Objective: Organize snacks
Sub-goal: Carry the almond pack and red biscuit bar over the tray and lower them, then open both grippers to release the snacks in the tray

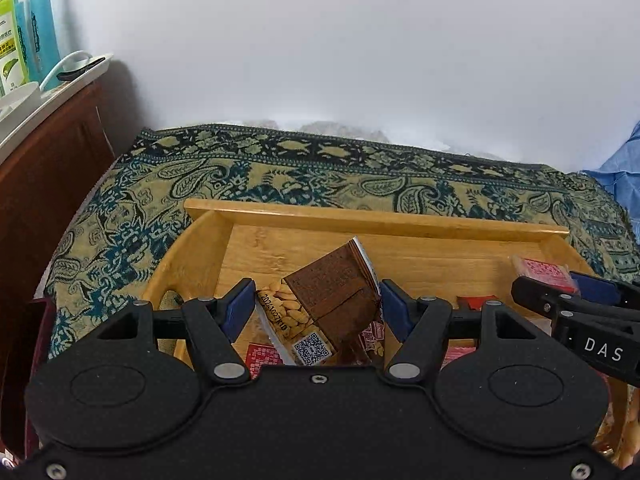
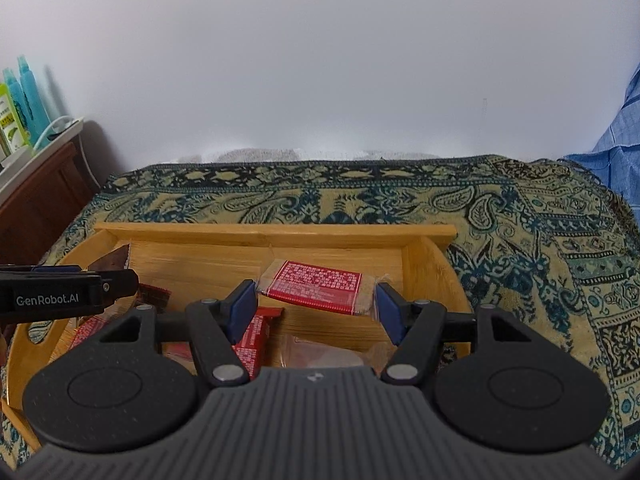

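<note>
A wooden tray (image 1: 376,220) holds several snack packets. My left gripper (image 1: 316,306) is shut on a brown packet (image 1: 336,292) and holds it tilted above a peanut packet (image 1: 292,316). My right gripper (image 2: 314,304) is shut on a clear packet with a red label (image 2: 316,286), held over the tray's (image 2: 276,234) right half. The right gripper also shows at the right edge of the left wrist view (image 1: 560,292), and the left gripper at the left edge of the right wrist view (image 2: 116,280). More red packets (image 2: 252,340) lie below.
The tray sits on a paisley cloth (image 2: 540,240) covering the table. A dark wooden cabinet (image 1: 44,184) with bottles (image 1: 40,24) and a white dish stands at the left. Blue fabric (image 2: 616,160) hangs at the right. A white wall is behind.
</note>
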Action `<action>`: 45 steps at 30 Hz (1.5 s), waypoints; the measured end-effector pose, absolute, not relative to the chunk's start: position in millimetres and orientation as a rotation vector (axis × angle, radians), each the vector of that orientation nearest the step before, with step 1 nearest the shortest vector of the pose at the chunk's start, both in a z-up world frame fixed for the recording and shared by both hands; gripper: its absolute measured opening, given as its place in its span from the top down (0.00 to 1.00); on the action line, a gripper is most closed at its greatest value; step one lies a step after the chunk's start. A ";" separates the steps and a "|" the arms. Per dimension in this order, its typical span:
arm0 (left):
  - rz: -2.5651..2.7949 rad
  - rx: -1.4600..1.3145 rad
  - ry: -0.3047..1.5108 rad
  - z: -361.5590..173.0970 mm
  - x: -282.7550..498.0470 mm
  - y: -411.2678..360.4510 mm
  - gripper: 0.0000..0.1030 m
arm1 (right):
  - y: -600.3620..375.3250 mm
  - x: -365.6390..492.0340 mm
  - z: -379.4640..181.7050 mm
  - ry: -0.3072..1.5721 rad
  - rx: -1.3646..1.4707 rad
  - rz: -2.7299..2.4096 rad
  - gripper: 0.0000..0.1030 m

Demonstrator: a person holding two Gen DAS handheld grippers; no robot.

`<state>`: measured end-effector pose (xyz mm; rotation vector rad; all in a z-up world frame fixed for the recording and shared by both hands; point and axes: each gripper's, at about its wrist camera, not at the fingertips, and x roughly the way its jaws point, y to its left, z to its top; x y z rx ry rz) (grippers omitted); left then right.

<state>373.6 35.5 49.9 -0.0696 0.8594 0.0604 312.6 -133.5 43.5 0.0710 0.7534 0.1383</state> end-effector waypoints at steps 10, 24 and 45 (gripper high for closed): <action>0.056 -0.060 0.877 35.5 376.4 31.9 0.37 | -133.3 317.0 32.3 0.779 0.077 0.126 0.35; 0.069 -0.086 0.871 30.3 382.0 37.4 0.35 | -138.4 320.9 25.1 0.786 0.112 0.128 0.33; 0.065 -0.028 0.781 77.8 325.2 22.9 0.20 | -146.6 274.6 71.5 0.659 0.157 0.112 0.14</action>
